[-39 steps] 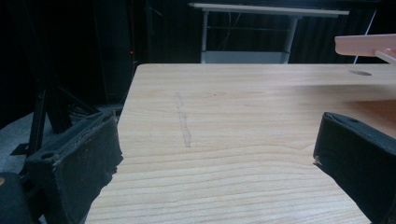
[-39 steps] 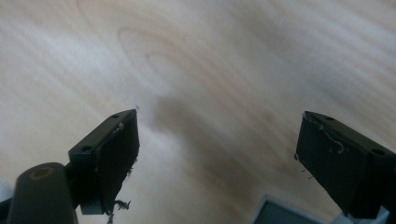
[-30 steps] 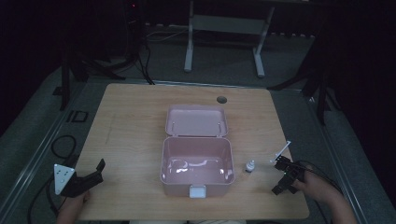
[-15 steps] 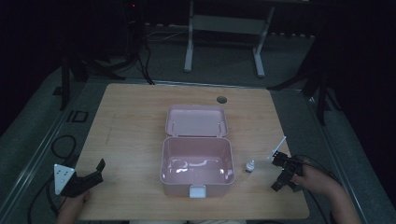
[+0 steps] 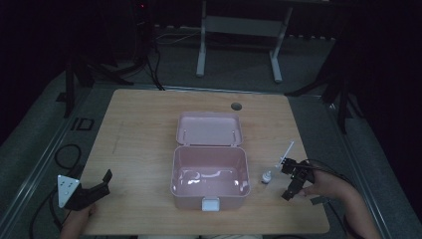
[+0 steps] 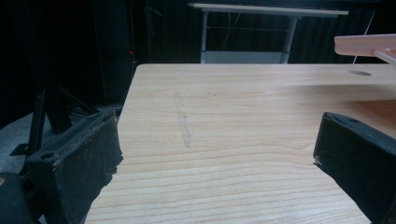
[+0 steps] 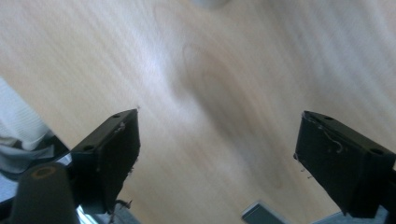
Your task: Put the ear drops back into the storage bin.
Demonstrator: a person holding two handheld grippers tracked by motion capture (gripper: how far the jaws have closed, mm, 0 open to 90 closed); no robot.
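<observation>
An open pink box (image 5: 209, 172) stands at the table's middle, its lid (image 5: 210, 128) laid back flat behind it. Its edge (image 6: 365, 45) juts in at the top right of the left gripper view. A small white bottle (image 5: 267, 177) stands just right of the box. My right gripper (image 5: 289, 179) is open beside that bottle, jaws wide over bare wood (image 7: 215, 116), nothing between them. A thin white rod (image 5: 287, 151) slants up just behind it. My left gripper (image 5: 102, 185) rests open near the front left corner, also with nothing between its jaws (image 6: 219, 154).
A round cable hole (image 5: 236, 106) sits in the tabletop near the far edge. Bare wood spreads left of the box. A desk frame (image 5: 239, 30) and dark stands lie on the floor beyond the table. Cables (image 5: 67, 154) coil at the left.
My right gripper has slid a little left, closer to the white bottle, and the white rod shifted with it. The left gripper and the box have stayed put.
</observation>
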